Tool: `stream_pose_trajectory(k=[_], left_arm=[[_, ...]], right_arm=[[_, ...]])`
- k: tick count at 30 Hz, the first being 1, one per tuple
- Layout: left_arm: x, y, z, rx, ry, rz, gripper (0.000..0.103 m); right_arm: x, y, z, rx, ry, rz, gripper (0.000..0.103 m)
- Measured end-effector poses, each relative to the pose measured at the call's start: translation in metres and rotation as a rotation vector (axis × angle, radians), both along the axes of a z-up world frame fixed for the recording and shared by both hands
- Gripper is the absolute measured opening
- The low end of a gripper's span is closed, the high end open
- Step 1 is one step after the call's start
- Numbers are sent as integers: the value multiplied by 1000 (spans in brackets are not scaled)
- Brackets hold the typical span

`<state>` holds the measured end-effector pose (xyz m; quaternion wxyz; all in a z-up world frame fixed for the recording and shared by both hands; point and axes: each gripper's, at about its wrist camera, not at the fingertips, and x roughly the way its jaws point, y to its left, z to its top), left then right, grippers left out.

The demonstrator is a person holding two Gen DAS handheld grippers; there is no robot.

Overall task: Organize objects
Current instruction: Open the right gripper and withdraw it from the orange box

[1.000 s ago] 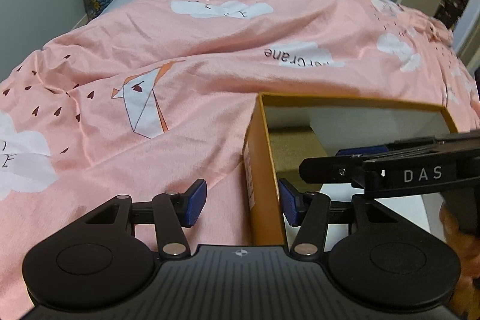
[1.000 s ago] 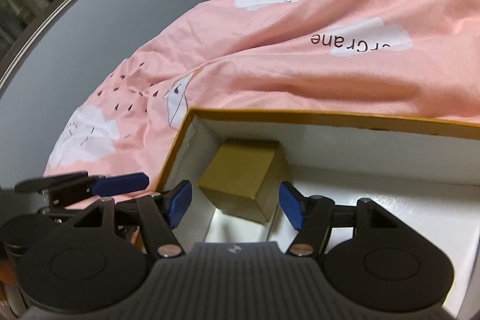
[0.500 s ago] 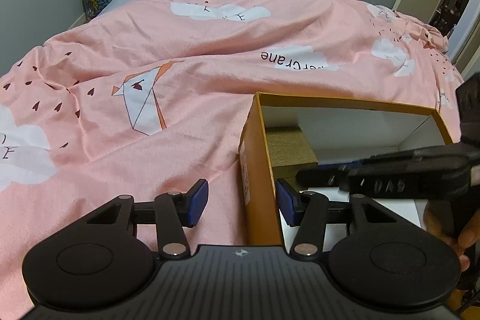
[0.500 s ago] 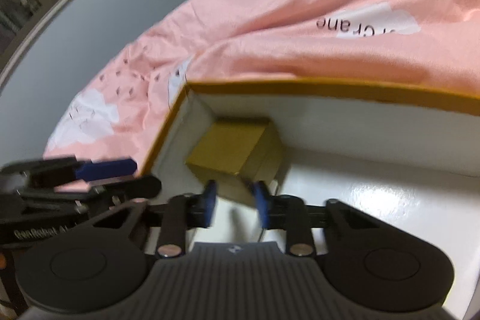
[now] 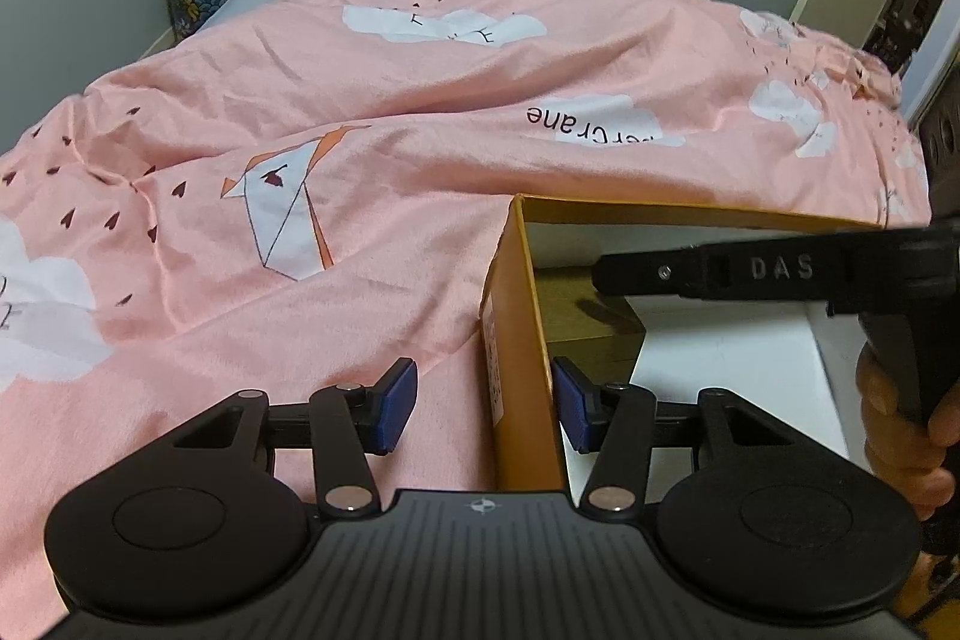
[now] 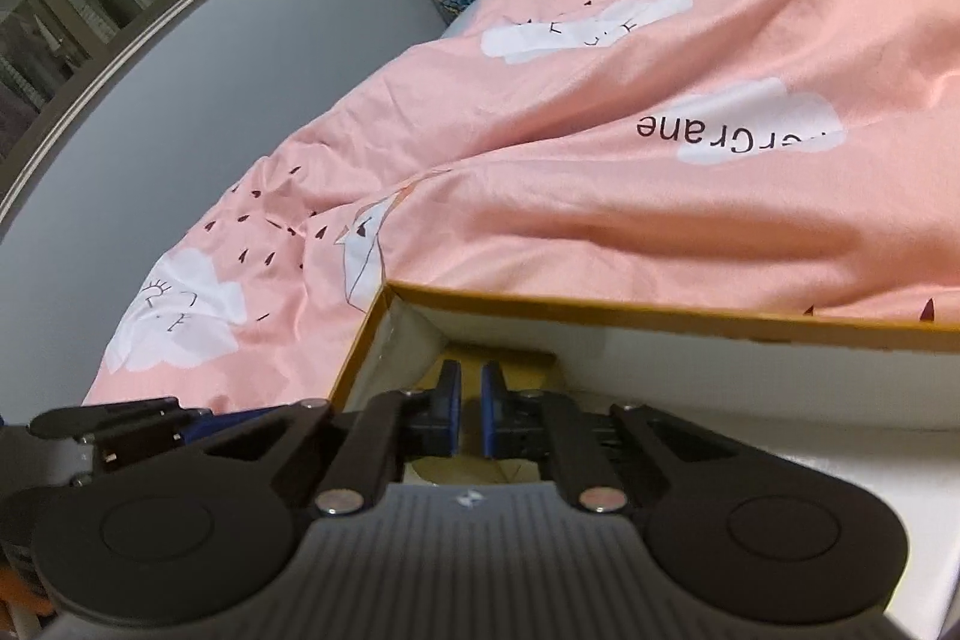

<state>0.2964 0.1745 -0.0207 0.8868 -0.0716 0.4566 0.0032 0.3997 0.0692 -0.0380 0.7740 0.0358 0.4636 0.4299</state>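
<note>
Since a second ago our right gripper (image 6: pixel 471 409) has gone from wide open around the small gold box (image 6: pixel 498 361) to jaws drawn almost together above it.

We see the right gripper's blue pads nearly touching, having just been closing, with nothing visibly clamped between them; the small gold box sits just past and under the fingertips, in the near-left corner of the big orange box (image 6: pixel 660 313), against its white inner walls. Our left gripper (image 5: pixel 483 403) stands about half open, straddling the big orange box's (image 5: pixel 519 340) left wall: one pad is outside over the pink duvet (image 5: pixel 360 100), the other inside, neither pad clearly pressing it. From the left wrist, the small gold box (image 5: pixel 579 322) lies beyond the inner pad, beneath the right gripper's (image 5: pixel 606 274) black finger.
</note>
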Motion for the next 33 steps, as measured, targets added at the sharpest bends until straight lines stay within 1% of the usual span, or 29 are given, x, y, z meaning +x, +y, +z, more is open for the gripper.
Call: stream_pose_trajectory(k=[2,3,9,11,13,15,17,19,22,23,24,25,26,28,31,32,33], left_arm=[[3,-7,-2,33,12,-45,61],[4,-9,-4,38,16,-62,62],[16,-12,-19,53,50,-74,63],[19,-13,-22,56,52,-73,63],[21,-13,-24,49,50,-70,62],[22,-13,-23,34,50,-65,61],[22,-15,-22,36,45,-65,59],[23,-17,-21,37,42,-68,57],[25,-19,-16,36,33,-69,56],[26,-20,-15,37,29,-70,55],[27,-21,-13,40,27,-72,55],[28,-22,-12,44,28,-74,55],[29,-23,-12,46,29,-78,55],[30,-25,-12,53,31,-86,55],[28,-26,-12,42,36,-98,49],[27,-25,-13,34,38,-102,44],[27,-25,-13,24,42,-108,39]], right_arm=[[0,3,2,1,-11,6,10],[-2,2,4,0,-20,14,13],[-18,-12,7,-72,-117,48,15],[-21,-19,1,-106,-126,61,17],[-23,-23,-6,-140,-132,85,25],[-25,-24,-16,-185,-139,115,25],[-26,-21,-25,-228,-140,135,25],[-23,-18,-31,-240,-107,137,25],[-18,-13,-34,-227,-54,132,25],[-16,-11,-35,-224,-30,132,28],[-15,-9,-36,-215,0,131,38],[-13,-8,-39,-200,42,132,46],[-11,-7,-43,-187,91,134,47],[-8,-4,-53,-186,177,129,48],[-11,-3,-63,-192,243,126,47],[-13,-2,-65,-191,256,131,46],[-14,-2,-68,-185,274,136,39]])
